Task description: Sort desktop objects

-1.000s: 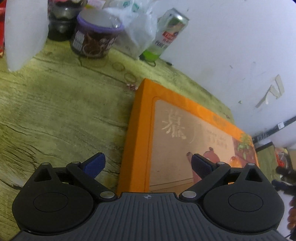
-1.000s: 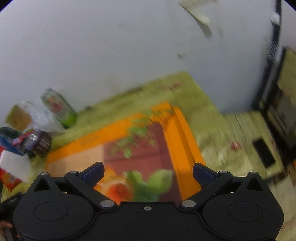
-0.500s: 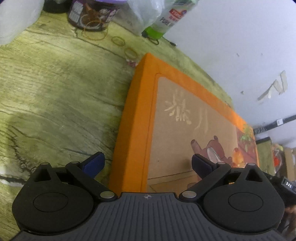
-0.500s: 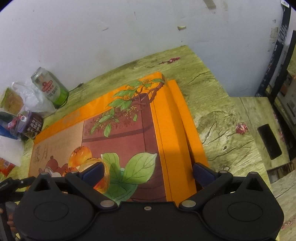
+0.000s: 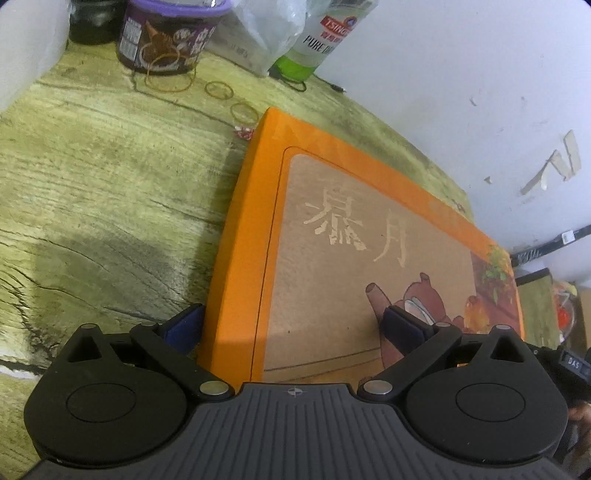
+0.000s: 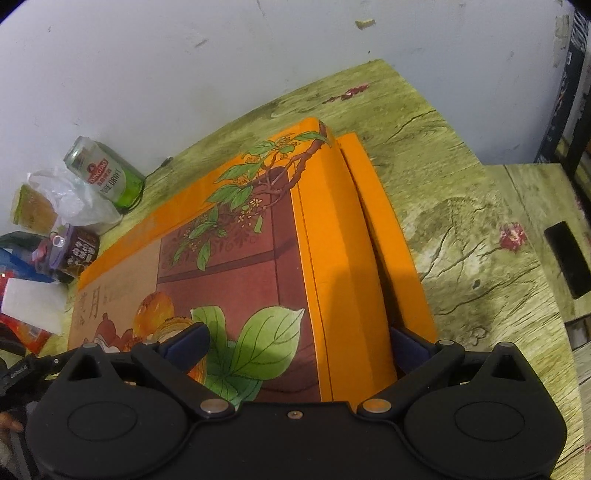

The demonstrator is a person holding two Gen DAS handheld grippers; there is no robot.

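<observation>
Wooden desk (image 5: 92,184): both wide claws (image 5: 291,325) (image 6: 299,341) straddle orange box (image 5: 332,258), hiding its near edge.

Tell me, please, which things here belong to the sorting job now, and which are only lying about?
In the job now:
orange gift box
left gripper, open astride one end
right gripper, open astride the other end

Lying about:
beer can
purple-lidded cup
plastic bag
rubber bands

table (image 5: 92,192): wood-grain | on it: orange box (image 5: 332,240); can (image 6: 105,177); perhaps rubber bands (image 5: 220,89)
</observation>
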